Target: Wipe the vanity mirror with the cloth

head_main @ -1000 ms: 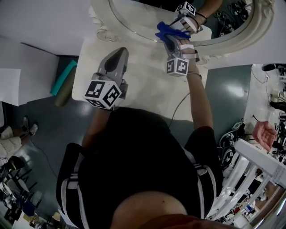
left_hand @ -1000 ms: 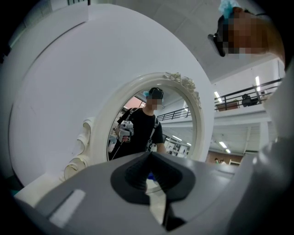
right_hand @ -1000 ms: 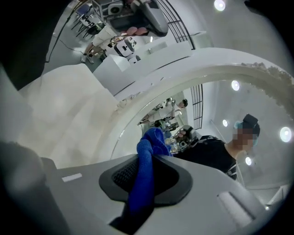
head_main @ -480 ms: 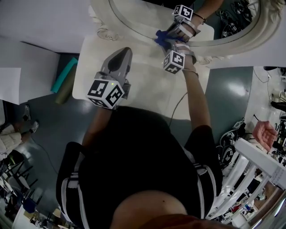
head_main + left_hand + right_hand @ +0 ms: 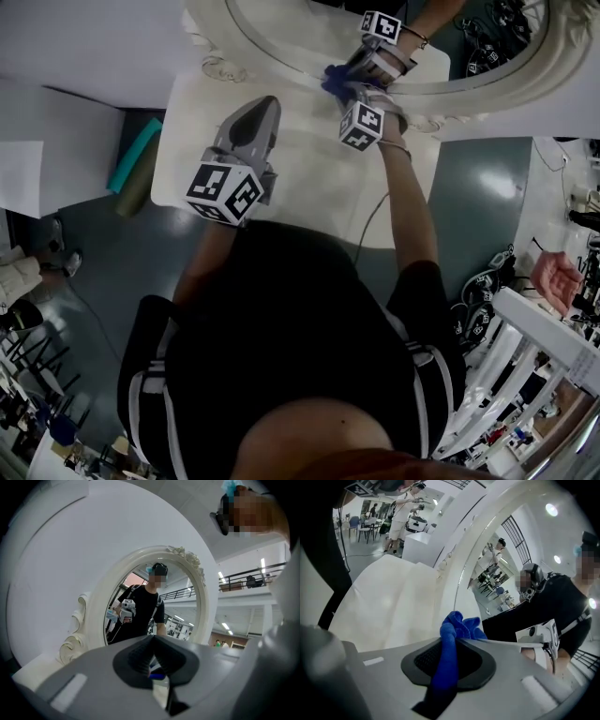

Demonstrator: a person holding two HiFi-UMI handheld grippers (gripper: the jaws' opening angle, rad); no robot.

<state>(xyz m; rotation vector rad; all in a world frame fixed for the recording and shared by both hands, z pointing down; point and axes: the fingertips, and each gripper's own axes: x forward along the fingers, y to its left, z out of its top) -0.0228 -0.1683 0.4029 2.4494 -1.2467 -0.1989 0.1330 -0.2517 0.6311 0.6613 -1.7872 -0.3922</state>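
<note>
By the mirror (image 5: 281, 37) rim, my right gripper (image 5: 454, 641) pinches the soft, floppy cloth (image 5: 458, 623) mid-bunch; my left gripper (image 5: 152, 656) is closed, empty.

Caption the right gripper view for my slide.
Right gripper, shut on a blue cloth, at the lower edge of the white-framed vanity mirror.

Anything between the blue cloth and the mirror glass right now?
Nothing visible. The right gripper is shut on the blue cloth, whose bunched end sits at the vanity mirror's lower rim. The left gripper is shut, off to the side.
</note>
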